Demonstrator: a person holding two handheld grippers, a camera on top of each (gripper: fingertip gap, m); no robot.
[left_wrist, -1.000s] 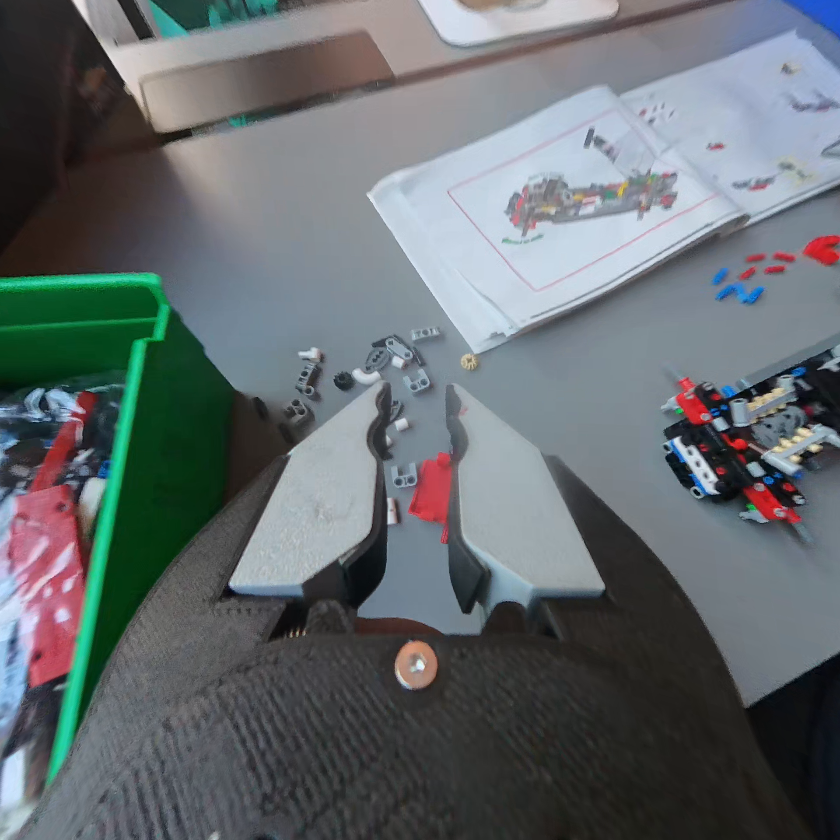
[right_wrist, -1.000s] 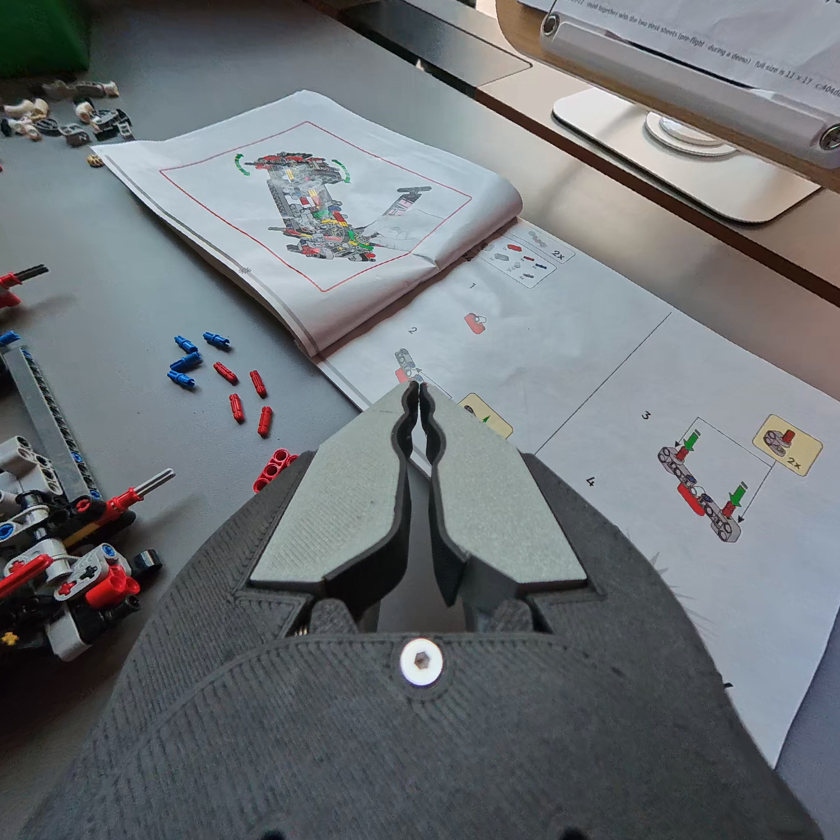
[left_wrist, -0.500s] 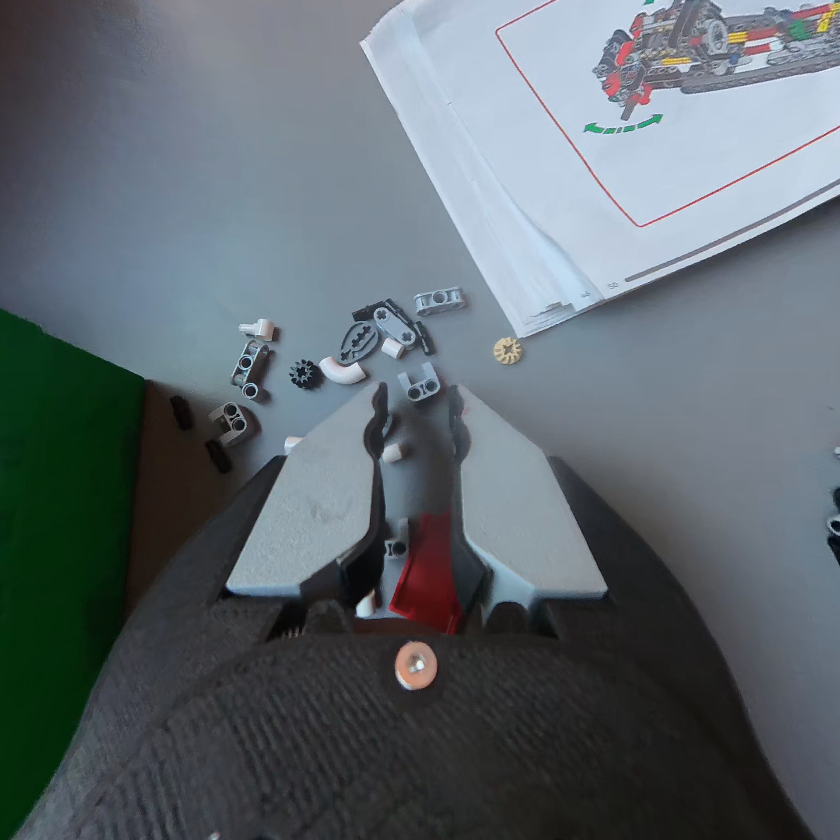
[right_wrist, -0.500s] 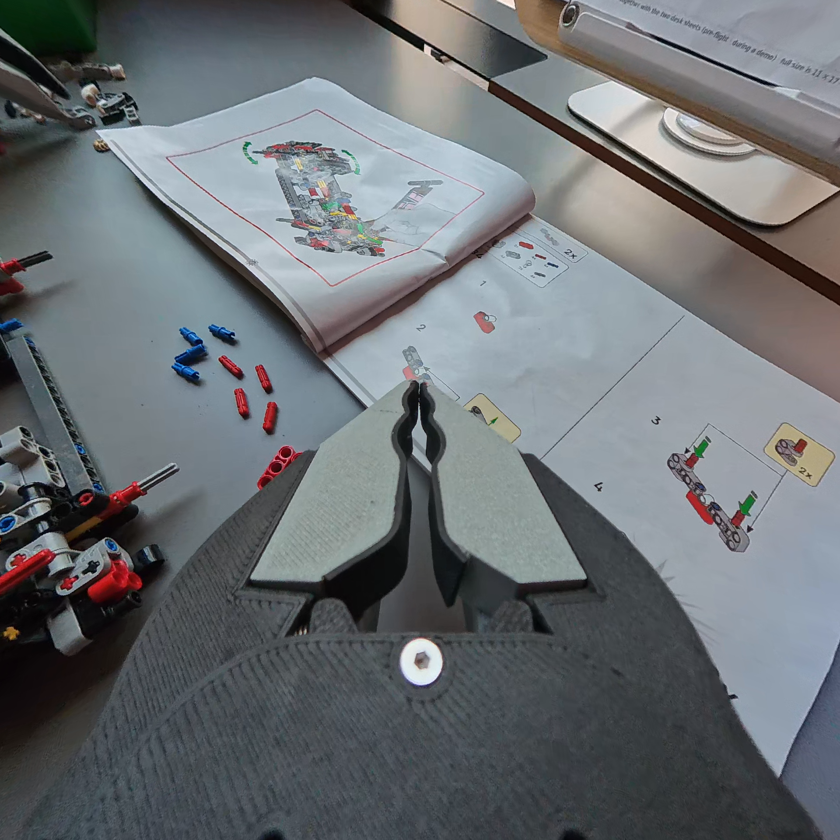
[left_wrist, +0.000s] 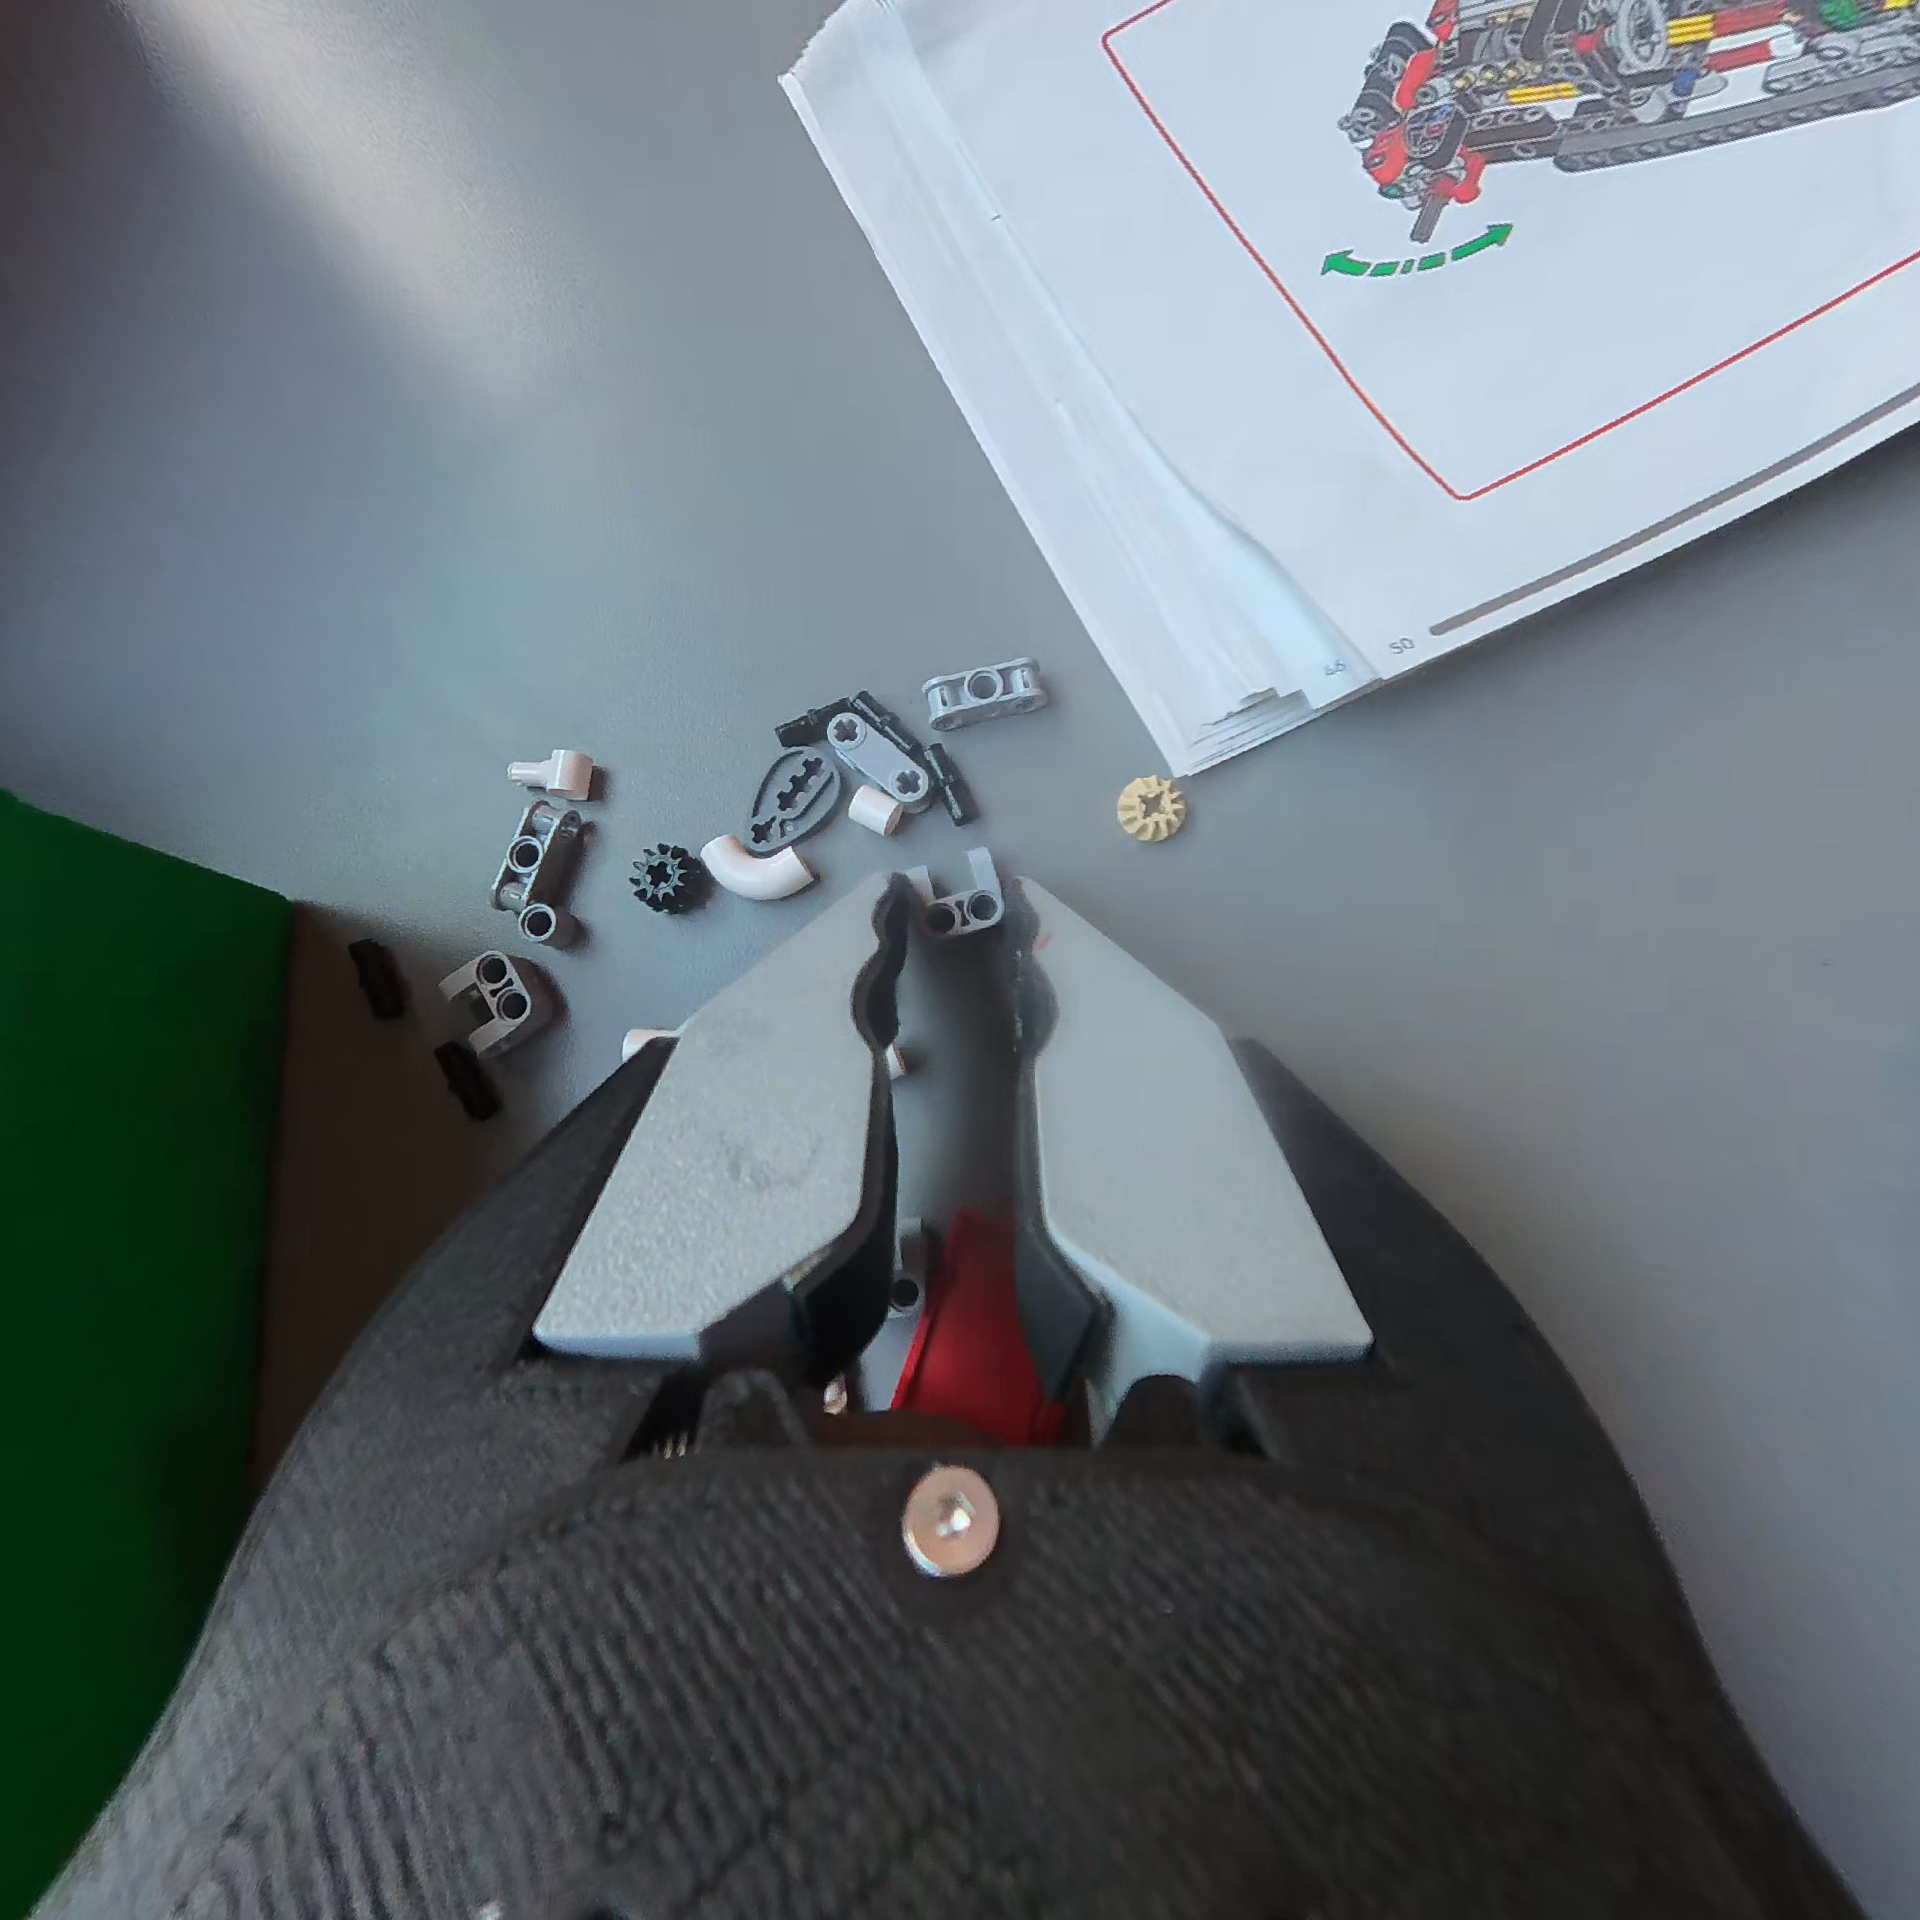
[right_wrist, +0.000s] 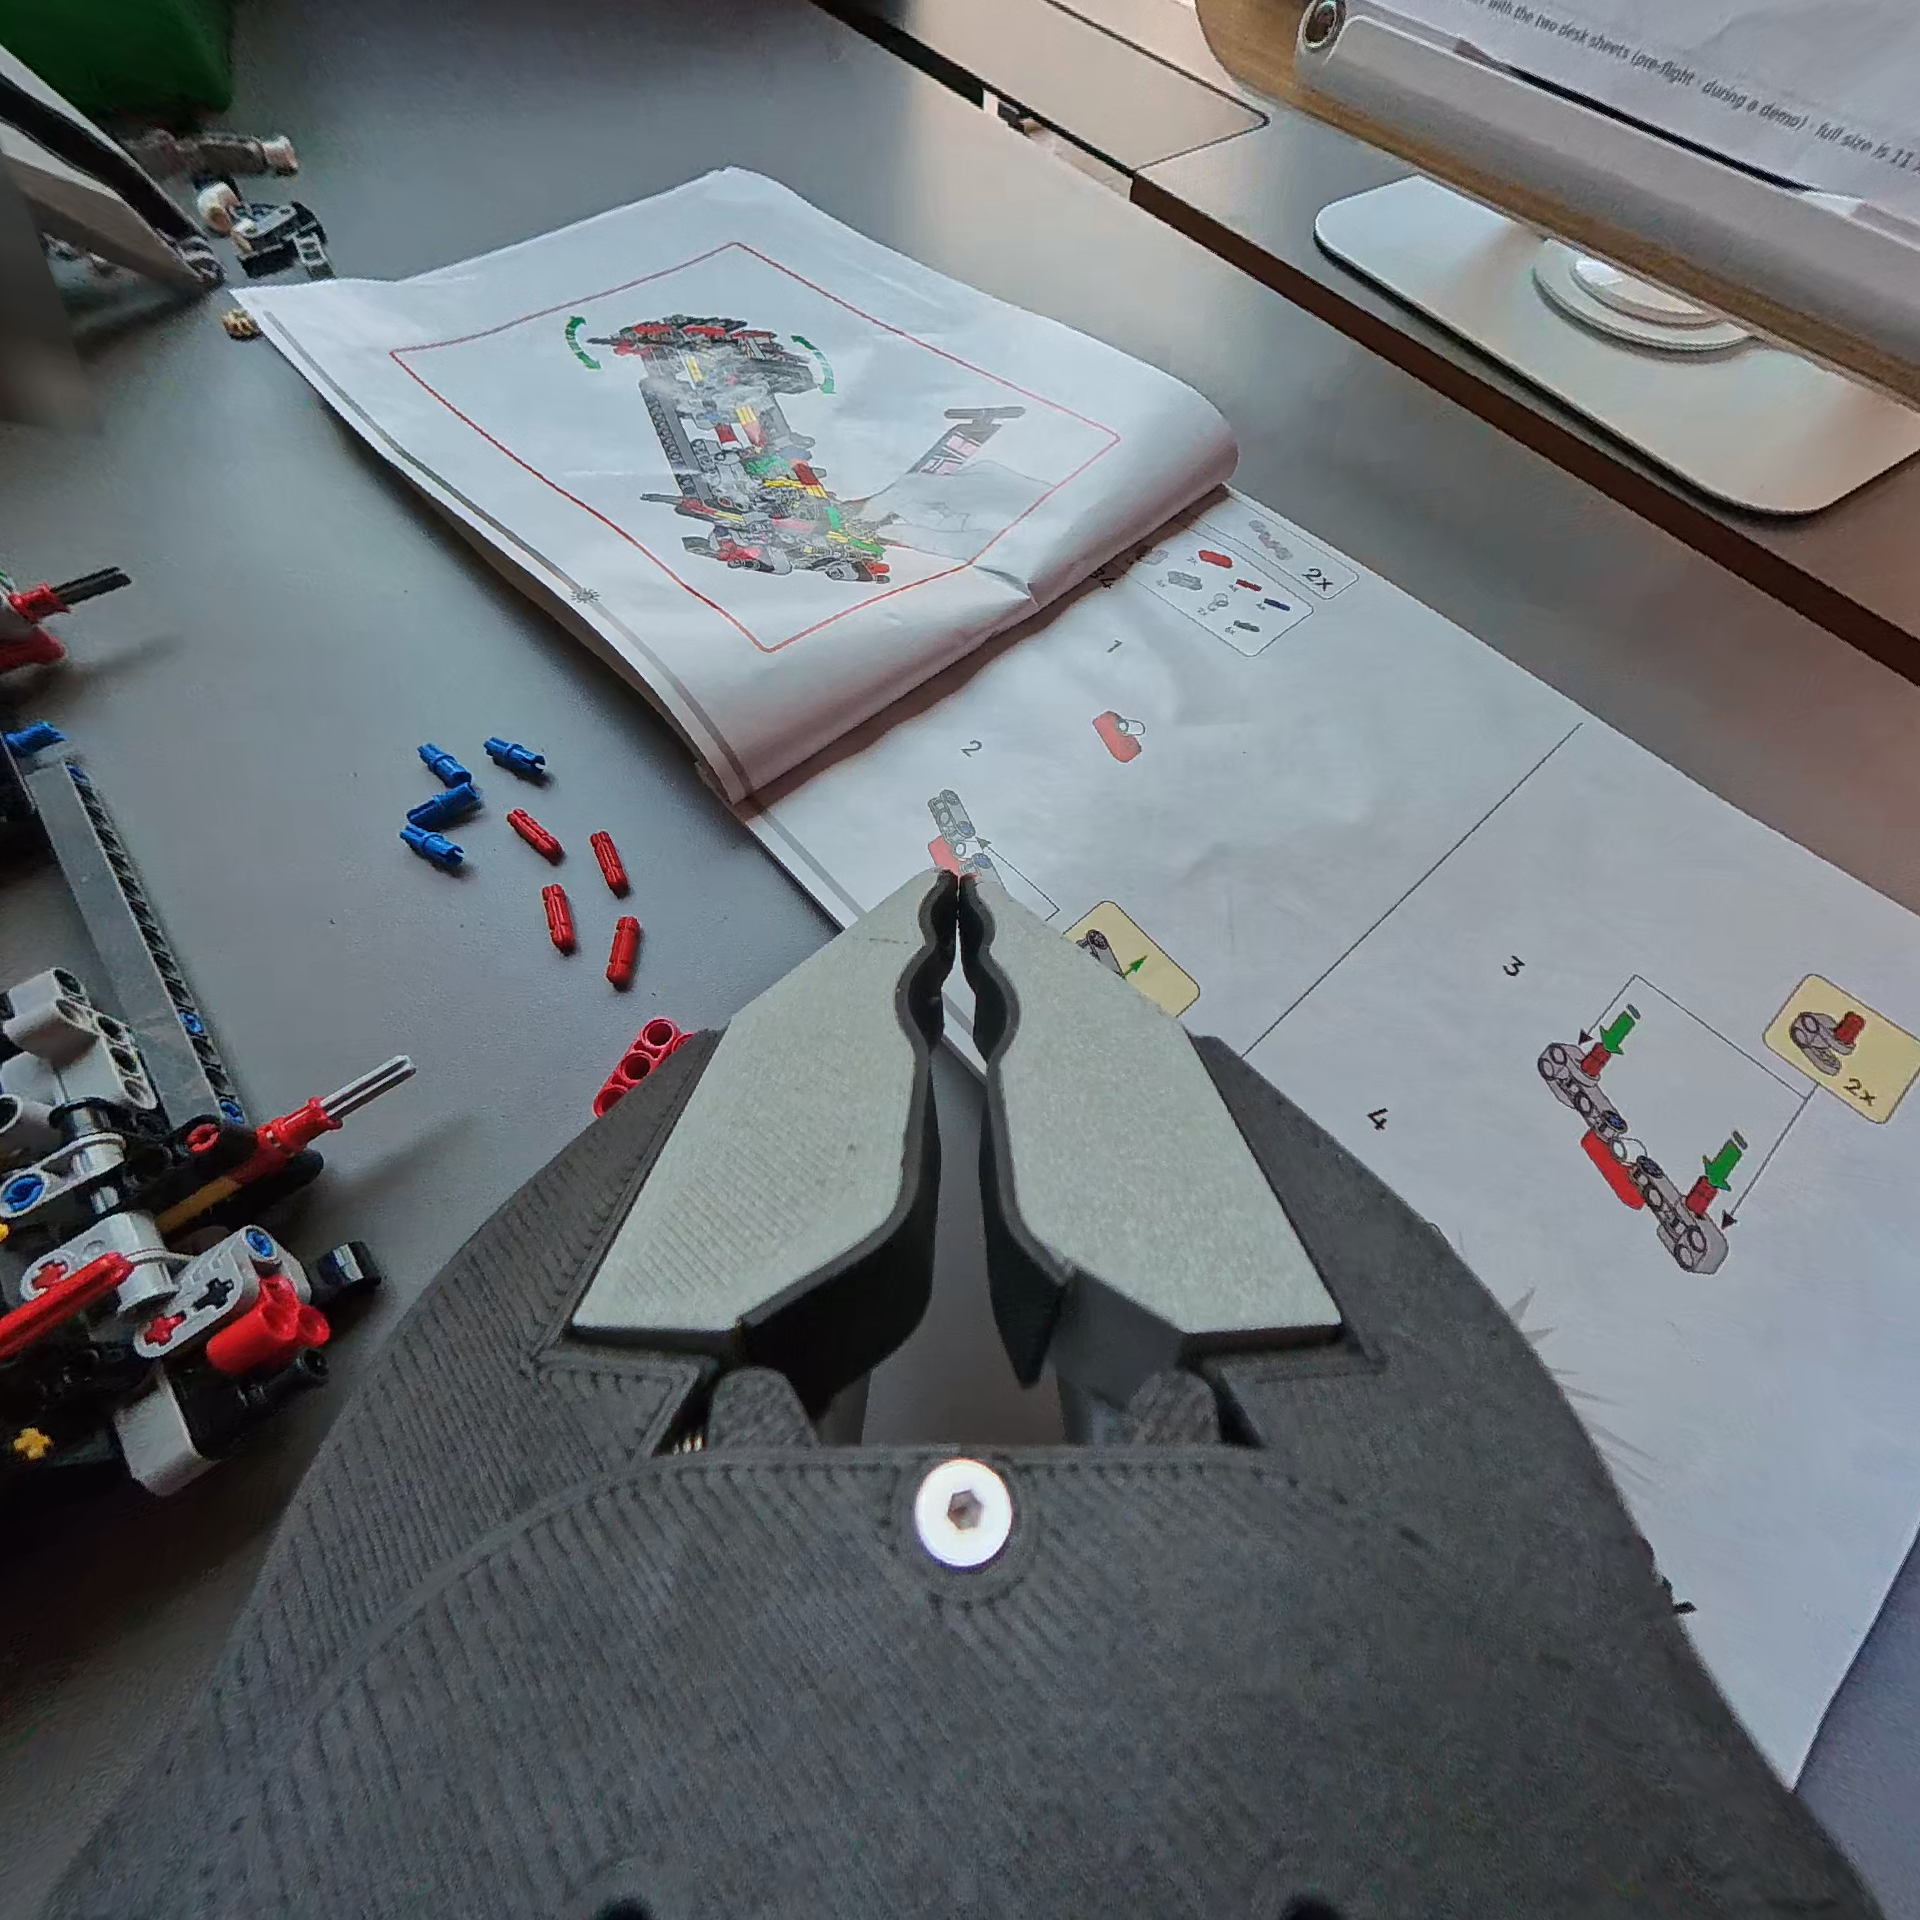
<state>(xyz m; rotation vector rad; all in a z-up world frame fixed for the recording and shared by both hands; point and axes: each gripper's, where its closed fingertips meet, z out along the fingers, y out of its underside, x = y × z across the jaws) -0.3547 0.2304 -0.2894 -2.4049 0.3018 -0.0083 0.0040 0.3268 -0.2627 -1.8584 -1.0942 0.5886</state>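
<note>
On the grey worktop (left_wrist: 416, 468), just beyond the corner of the green bin (left_wrist: 114, 1143), your left gripper (left_wrist: 961, 904) is down among a scatter of small building pieces. Its fingers (left_wrist: 790, 1091) stand a narrow way apart with a light grey connector (left_wrist: 966, 912) filling the gap at their very tips, and the dark pads seem to meet its two sides. The connector is a short block with two round holes side by side facing you and two thin prongs pointing away; it sits low at the worktop. Just left of it lie a white elbow (left_wrist: 756, 873) and a black gear (left_wrist: 667, 878), and a tan gear (left_wrist: 1151, 808) lies to the right near the corner of the booklet (left_wrist: 1351, 416). Farther back between the fingers a red piece (left_wrist: 977, 1320) shows beneath them, lying on the worktop. Your right gripper (right_wrist: 956, 883) is well apart from all this, poised over the open booklet's right-hand page. Its fingers are closed tip to tip with nothing between them. To its left lie four red pins (right_wrist: 582, 894) and four blue pins (right_wrist: 447, 800), loose on the worktop. A short red beam (right_wrist: 644, 1049) shows just beside the gripper body, and a half-built model (right_wrist: 135, 1247) in black, grey and red sits at the left edge. A white monitor stand (right_wrist: 1662, 395) rests on the far surface.
</note>
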